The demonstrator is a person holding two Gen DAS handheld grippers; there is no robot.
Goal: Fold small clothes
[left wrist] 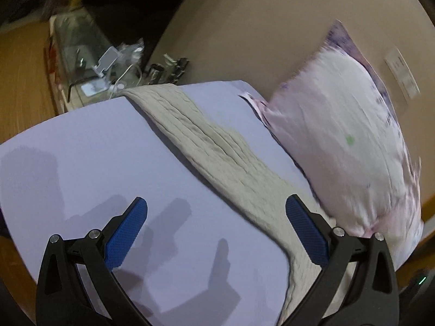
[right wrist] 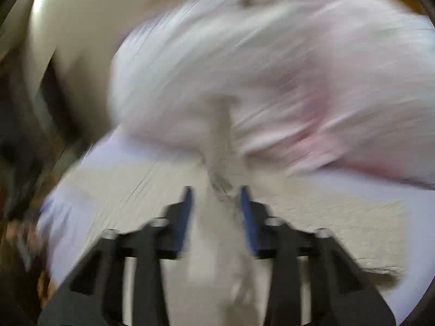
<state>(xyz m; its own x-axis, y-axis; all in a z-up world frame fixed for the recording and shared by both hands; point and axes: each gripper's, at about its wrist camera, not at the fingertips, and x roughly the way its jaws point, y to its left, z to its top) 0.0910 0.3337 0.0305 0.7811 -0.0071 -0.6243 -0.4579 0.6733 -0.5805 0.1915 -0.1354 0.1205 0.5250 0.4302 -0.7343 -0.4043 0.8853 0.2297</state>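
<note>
A grey-beige knitted garment (left wrist: 217, 149) lies stretched in a long strip across the lavender sheet (left wrist: 95, 149). My left gripper (left wrist: 216, 203) is open and empty above the sheet, its right finger over the garment's near end. In the blurred right wrist view my right gripper (right wrist: 216, 190) is shut on a bunched fold of the same garment (right wrist: 217, 244), which runs between the blue pads (right wrist: 187, 212) and spreads flat on both sides.
A white and pink pillow (left wrist: 339, 135) leans on the beige wall at the right; it also fills the top of the right wrist view (right wrist: 272, 68). A cluttered glass box and cables (left wrist: 89, 62) stand beyond the sheet's far left edge.
</note>
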